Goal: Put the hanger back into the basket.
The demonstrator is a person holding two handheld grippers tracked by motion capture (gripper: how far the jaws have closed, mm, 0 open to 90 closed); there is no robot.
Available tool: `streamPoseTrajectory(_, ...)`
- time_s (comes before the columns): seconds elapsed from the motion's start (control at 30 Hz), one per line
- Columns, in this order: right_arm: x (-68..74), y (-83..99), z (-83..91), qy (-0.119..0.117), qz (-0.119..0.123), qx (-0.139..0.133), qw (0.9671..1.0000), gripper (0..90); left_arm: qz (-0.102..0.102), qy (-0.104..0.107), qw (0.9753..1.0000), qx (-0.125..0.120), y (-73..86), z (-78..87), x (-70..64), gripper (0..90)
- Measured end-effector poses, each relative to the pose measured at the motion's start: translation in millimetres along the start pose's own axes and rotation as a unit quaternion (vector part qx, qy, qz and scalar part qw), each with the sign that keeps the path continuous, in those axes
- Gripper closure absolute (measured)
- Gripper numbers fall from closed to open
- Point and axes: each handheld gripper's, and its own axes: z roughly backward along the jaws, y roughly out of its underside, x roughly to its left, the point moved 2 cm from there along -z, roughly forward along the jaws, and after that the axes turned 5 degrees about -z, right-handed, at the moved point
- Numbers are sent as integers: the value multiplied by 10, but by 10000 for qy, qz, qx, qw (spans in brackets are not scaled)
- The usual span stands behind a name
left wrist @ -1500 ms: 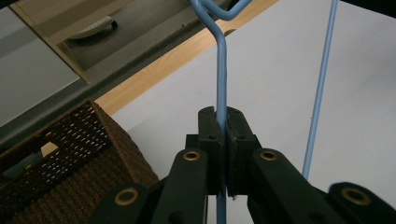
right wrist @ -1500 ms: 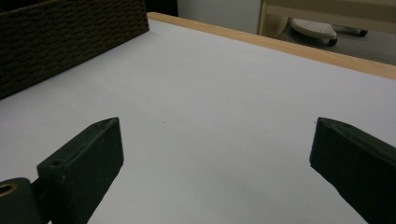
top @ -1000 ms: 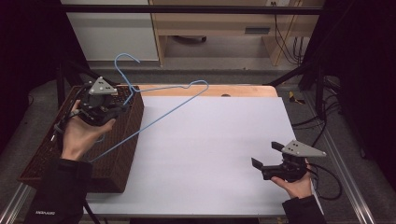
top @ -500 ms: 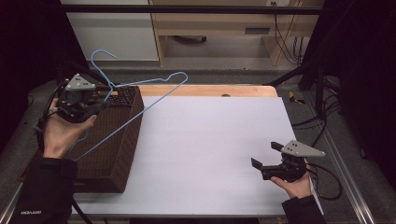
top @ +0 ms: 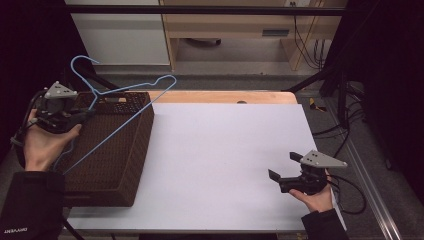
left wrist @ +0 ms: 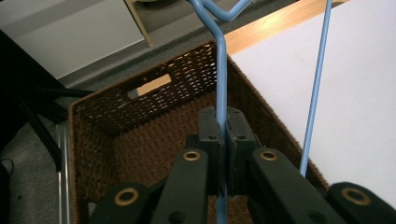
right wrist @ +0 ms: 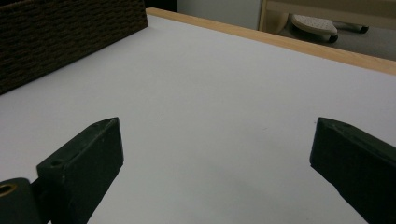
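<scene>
White sheeting covers the counter (top: 225, 155), with a dark wicker basket (top: 131, 165) at its left end. Over that basket, the left tool (left wrist: 222, 140) is clamped tight on the wire of a blue hanger (top: 117, 92). The hanger hangs above the basket's open top, its long axis slanting from the hook beyond the basket's far rim down toward its near side. The right tool (top: 285, 172) rests well apart from the basket, jaws spread wide and empty, so the left hand alone governs lowering the hanger in.
</scene>
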Motion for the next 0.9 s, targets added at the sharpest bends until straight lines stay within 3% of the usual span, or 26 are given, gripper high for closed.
streamPoseTrajectory(0.27,-3,0,2,3,3,9,10000,32,23,-182,9998,43,116,-2,139,871)
streamPoseTrajectory(0.67,-1,5,-9,12,-8,32,10000,32,25,-214,9995,230,305,-36,324,871)
streamPoseTrajectory(0.9,-4,8,-19,18,3,40,10000,32,94,-343,9989,310,471,-74,443,871)
